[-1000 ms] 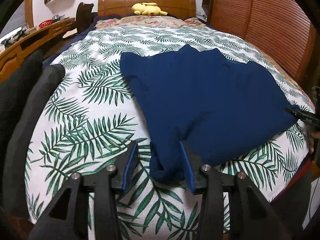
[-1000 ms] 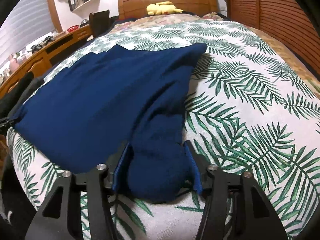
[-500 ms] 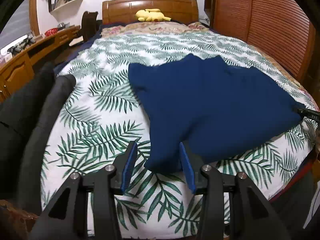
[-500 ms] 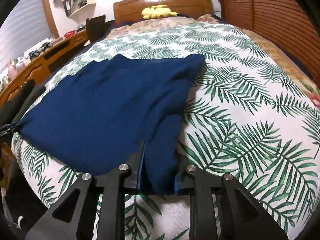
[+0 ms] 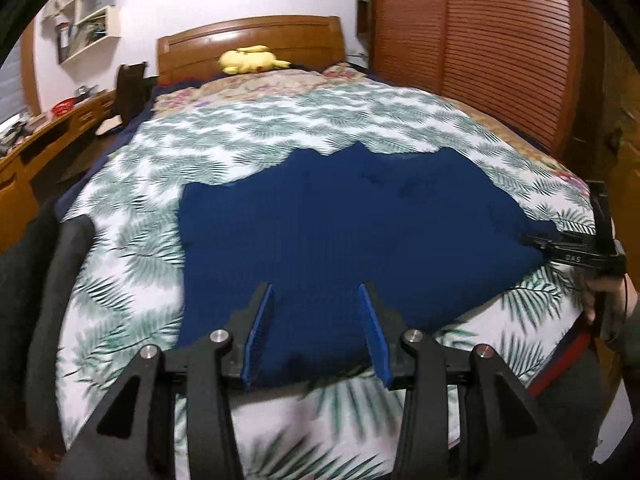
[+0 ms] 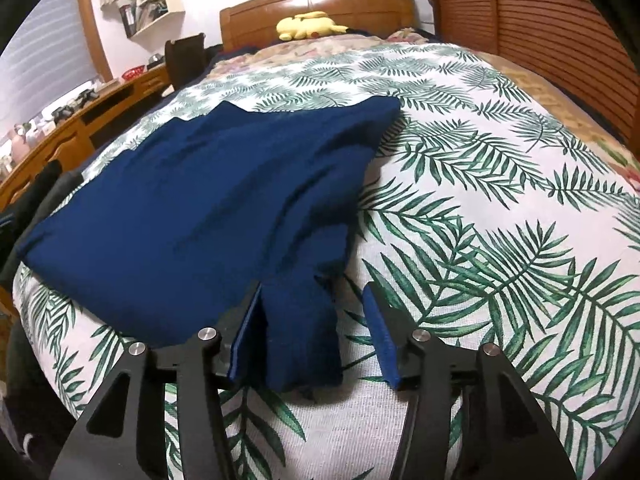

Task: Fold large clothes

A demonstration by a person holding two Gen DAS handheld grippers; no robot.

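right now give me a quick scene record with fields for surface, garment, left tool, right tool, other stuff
surface: bed with leaf-print cover
garment: navy cloth, spread flat on the cover
left tool: open, garment's near edge between its pads
right tool: jaws opening, narrow garment end between them
other stuff: yellow plush toy at the headboard

Bed (image 6: pixel 500 184) with palm-leaf cover, wooden headboard (image 6: pixel 316 4), louvred wooden doors (image 5: pixel 500 52), white wall shelves (image 6: pixel 156 0), wooden desk (image 6: pixel 80 120) at left.

Leaf-print bedspread (image 5: pixel 152 264) smeared by blur — desk clutter (image 6: pixel 60 114) unreadable.
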